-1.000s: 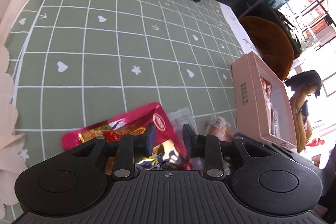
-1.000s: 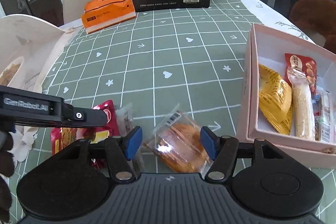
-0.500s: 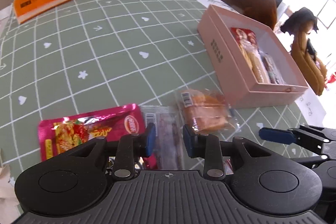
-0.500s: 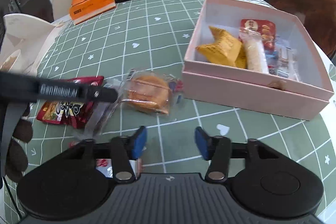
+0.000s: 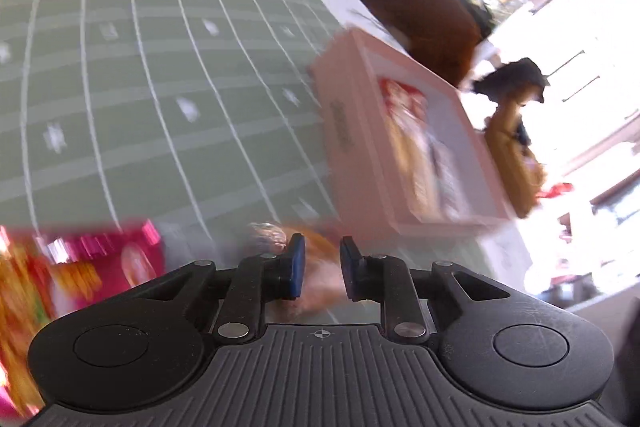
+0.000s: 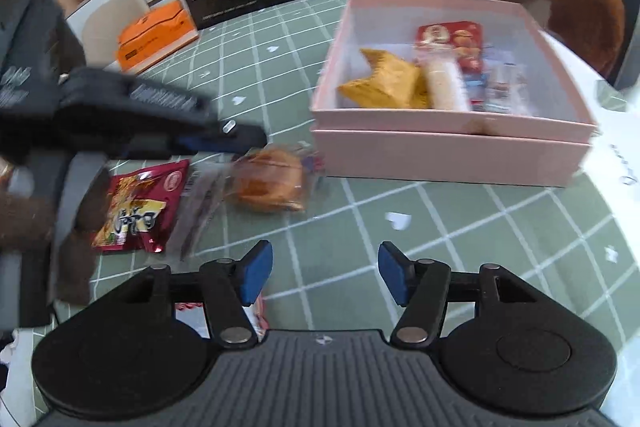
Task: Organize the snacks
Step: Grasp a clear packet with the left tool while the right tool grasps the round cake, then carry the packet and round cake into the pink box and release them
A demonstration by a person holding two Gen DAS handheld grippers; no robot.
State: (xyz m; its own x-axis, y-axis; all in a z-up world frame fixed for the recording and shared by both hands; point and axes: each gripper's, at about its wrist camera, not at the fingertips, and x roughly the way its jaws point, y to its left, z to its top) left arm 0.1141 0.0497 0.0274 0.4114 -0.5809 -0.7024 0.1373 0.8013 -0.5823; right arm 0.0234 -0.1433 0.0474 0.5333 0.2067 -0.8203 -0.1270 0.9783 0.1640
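Three snacks waiting, and a blurred approach that is risking a miss

Three packets are lying on the green table (image 6: 460, 227) just left of the pink box (image 6: 452, 155): a wrapped bun (image 6: 270, 183), a clear thin packet (image 6: 200, 203) and a red packet (image 6: 138, 205). I am holding my left hand-held gripper (image 5: 320, 269) at a narrow gap, low over the bun, though I am not sure it is touching. My right hand-held gripper (image 6: 324, 277) is hanging wide and empty, nearer me. My left view is smearing badly, so I am risking pinching only loose film, crushing the bun, or dragging the clear packet that is touching it. The box is already crowding with snacks on its right side.
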